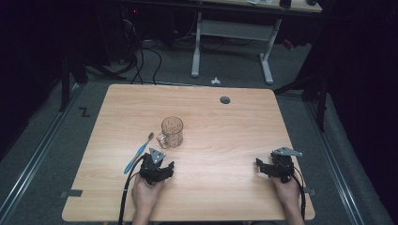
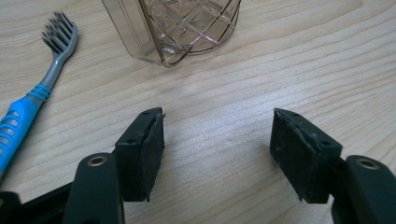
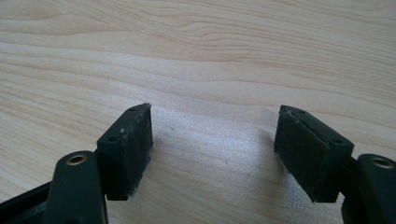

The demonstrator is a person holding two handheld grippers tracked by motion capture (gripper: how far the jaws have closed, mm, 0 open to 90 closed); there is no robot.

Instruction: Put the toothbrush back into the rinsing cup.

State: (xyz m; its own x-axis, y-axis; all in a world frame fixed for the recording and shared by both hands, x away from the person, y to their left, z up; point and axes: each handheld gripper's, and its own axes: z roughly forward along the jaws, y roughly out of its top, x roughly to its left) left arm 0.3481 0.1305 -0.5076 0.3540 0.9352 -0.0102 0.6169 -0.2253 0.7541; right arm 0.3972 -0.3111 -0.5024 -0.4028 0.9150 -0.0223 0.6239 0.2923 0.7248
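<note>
Wooden worktop (image 1: pixel 225 140) carries a toothbrush (image 1: pixel 139 152) just left of a glass mug (image 1: pixel 172 132). Left tool (image 2: pixel 217 135), jaws wide and empty, should approach the toothbrush handle squarely. Right tool (image 3: pixel 212 135) rests wide, empty.

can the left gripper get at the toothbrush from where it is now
Probably yes. The left gripper stands open with nothing between its jaws, and the toothbrush lies flat just beside it. The glass mug stands apart from the brush, and only bare table lies between.
</note>
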